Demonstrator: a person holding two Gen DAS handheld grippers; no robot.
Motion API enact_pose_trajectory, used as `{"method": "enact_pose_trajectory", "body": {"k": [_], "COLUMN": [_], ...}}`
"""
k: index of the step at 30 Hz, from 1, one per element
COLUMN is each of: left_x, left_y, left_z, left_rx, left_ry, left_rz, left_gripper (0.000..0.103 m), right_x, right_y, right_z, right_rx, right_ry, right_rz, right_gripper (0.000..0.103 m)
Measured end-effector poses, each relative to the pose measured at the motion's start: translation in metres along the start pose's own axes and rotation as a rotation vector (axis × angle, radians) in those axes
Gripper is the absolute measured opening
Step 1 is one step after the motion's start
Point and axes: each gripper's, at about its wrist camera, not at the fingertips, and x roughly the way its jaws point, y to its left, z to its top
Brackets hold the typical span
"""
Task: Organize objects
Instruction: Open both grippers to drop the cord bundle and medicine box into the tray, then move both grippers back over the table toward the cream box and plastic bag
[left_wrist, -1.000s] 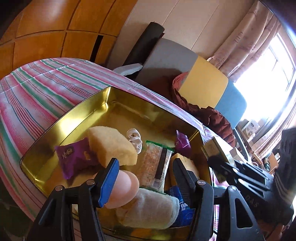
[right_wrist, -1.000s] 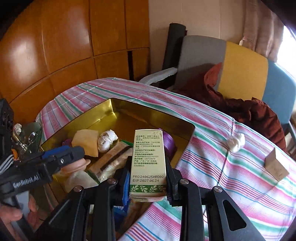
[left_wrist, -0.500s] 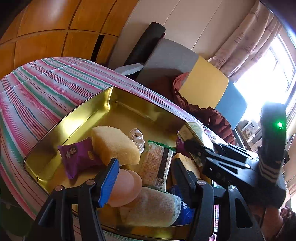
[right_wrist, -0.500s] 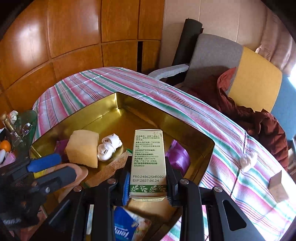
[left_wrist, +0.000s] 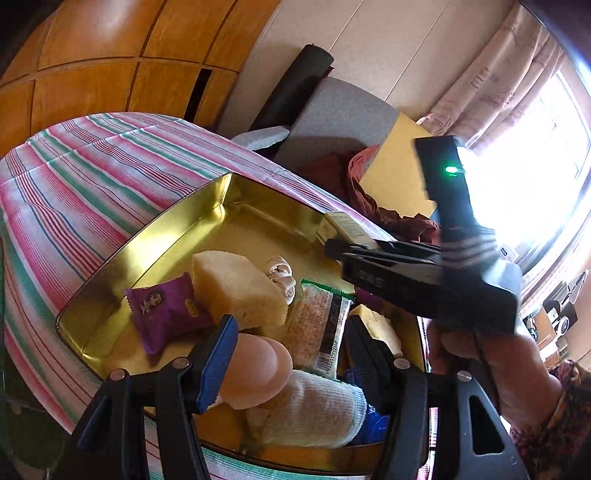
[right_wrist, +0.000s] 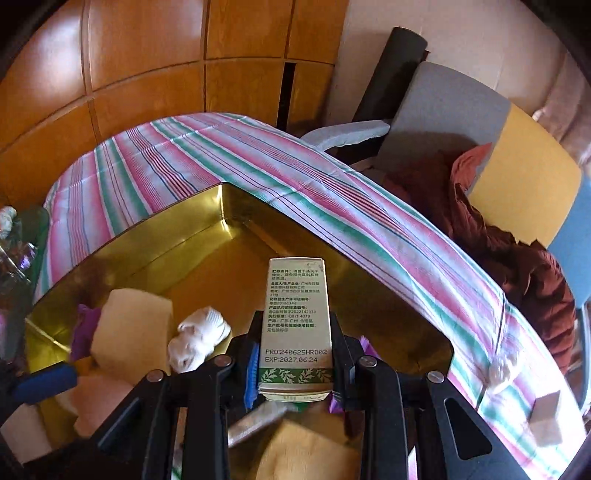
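Gold tin (right_wrist: 155, 236) sits on the striped cloth (right_wrist: 192, 155), holding a sponge (left_wrist: 236, 291), a purple packet (left_wrist: 166, 314), a white knot of cloth (right_wrist: 197, 339) and a cracker pack (left_wrist: 319, 328). The right gripper (right_wrist: 293, 354) is clamped on a printed carton (right_wrist: 295, 317), held over the tin's middle. The left gripper (left_wrist: 291, 354) hangs over the tin's near edge, fingers apart, a pink ball (left_wrist: 255, 373) resting against the blue pad (left_wrist: 218, 358). A white roll (left_wrist: 314, 413) lies just beside the ball.

Both wrist cams sit close over the gold tin (left_wrist: 155, 254) (right_wrist: 147, 240), looking down into it (left cam from nearer the front edge).
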Motion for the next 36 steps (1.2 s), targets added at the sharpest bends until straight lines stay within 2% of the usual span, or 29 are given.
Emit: {"method": "enact_pose_trajectory", "body": {"k": [3,5,6,10,14,20,28,36], "left_x": [-0.001,-0.002,-0.002,-0.003,-0.002,-0.001,-0.002,-0.009], "left_y": [0.000,0.000,0.000,-0.001,-0.006,-0.017,-0.040,-0.070], "left_z": [0.000,0.000,0.000,-0.001,-0.004,-0.009,-0.021,-0.037], "left_rx": [-0.001,-0.001,-0.002,0.000,0.017,0.047,0.121,0.215], "left_ry": [-0.002,0.000,0.000,-0.001,0.001,0.009,0.021,0.028], "left_rz": [0.002,0.004,0.002,-0.002,-0.005,-0.019,-0.049,-0.107], "left_gripper": [0.061,0.061,0.061,0.061,0.061,0.061,0.061,0.061], "right_x": [0.012,0.017,0.018,0.009,-0.012,-0.038,-0.065,-0.073], "right_y": [0.005,0.006,0.005,-0.002,-0.016,-0.045,-0.072,-0.109], "right_z": [0.006,0.007,0.008,0.005,-0.006,-0.036,-0.078,-0.128], "right_rx": [-0.042,-0.054,-0.051,-0.002,0.069,0.214,0.293,0.379], "right_ry": [0.014,0.020,0.021,-0.004,-0.049,-0.072,-0.097,-0.057], "right_rz": [-0.031,-0.057,-0.066,-0.054,-0.050,-0.030,-0.096,-0.138], "right_gripper": [0.033,0.050,0.053,0.060,0.072,0.075,0.078,0.079]}}
